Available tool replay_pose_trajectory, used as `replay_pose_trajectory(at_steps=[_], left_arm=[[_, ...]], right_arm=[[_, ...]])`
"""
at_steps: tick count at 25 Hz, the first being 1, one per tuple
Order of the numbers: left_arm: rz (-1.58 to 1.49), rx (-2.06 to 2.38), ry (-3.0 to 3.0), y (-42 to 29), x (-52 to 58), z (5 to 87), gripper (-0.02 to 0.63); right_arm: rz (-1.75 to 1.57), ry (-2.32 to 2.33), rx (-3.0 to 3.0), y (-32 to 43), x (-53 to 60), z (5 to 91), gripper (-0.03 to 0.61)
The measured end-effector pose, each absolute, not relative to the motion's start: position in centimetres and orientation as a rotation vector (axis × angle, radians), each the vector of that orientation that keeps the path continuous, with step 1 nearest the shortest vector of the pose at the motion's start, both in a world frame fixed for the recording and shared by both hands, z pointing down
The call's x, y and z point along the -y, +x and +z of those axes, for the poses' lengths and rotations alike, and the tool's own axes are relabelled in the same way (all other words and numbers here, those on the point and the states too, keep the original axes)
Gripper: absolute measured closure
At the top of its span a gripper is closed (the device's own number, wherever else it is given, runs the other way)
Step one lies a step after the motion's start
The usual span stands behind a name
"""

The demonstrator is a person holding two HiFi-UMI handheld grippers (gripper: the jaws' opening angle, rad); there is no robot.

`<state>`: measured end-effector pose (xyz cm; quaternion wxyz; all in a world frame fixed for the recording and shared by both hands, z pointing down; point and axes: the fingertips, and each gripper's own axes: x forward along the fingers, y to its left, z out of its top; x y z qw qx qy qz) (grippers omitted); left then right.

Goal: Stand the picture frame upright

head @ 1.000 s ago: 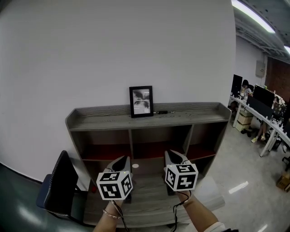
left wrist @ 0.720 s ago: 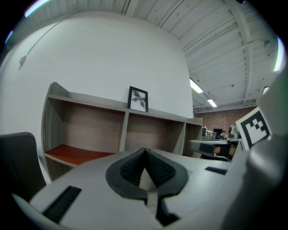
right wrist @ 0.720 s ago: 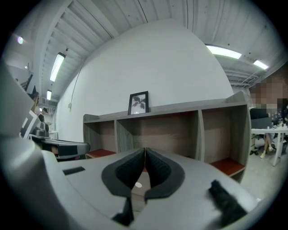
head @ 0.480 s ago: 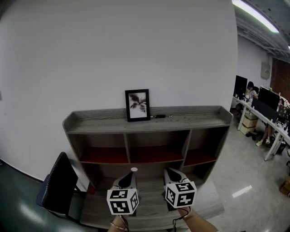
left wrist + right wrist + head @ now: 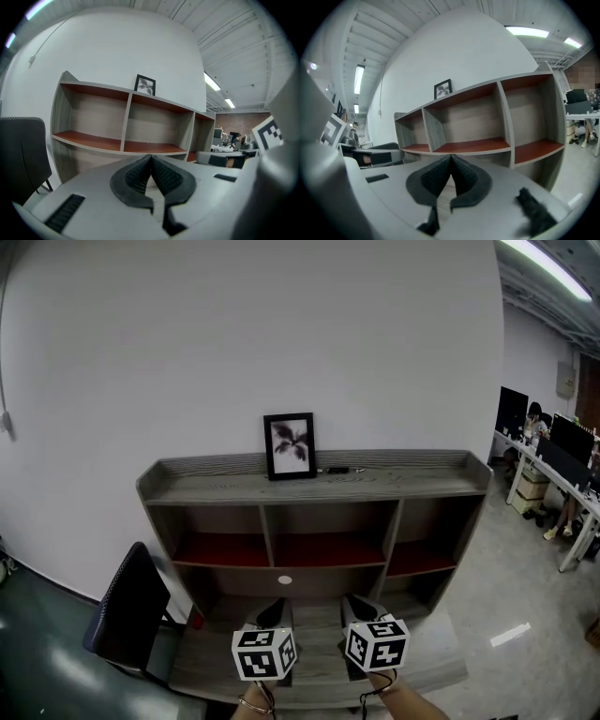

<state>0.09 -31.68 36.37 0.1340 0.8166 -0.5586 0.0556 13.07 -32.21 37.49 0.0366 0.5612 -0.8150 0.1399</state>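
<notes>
A black picture frame [image 5: 290, 445] stands upright on top of the grey shelf unit [image 5: 375, 486], against the white wall; it also shows small in the left gripper view as the frame [image 5: 145, 85] and in the right gripper view as the frame [image 5: 443, 88]. My left gripper [image 5: 274, 614] and right gripper [image 5: 355, 607] hang low at the bottom of the head view, well below and in front of the frame, over the unit's low front ledge. Both are shut with nothing between the jaws: left gripper [image 5: 151, 157], right gripper [image 5: 450, 157].
A small dark object [image 5: 337, 470] lies on the shelf top right of the frame. A dark office chair [image 5: 127, 608] stands at the left of the unit. Desks with monitors and people [image 5: 553, 460] fill the far right. The cubbies have red floors [image 5: 319, 549].
Both grippers have dropped lower and back from the shelf unit. The view has pulled away and shifted, so the frame sits higher and the chair further left.
</notes>
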Motion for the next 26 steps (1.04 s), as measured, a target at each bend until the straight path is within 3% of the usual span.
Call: replay_pose_trajectory(at_steps=[26], left_arm=[[0.141,1.633,2.349,0.1,32.6,36.3,0.601]], right_arm=[[0.362,1.729,2.495,13.4,33.7,36.3,0.548]])
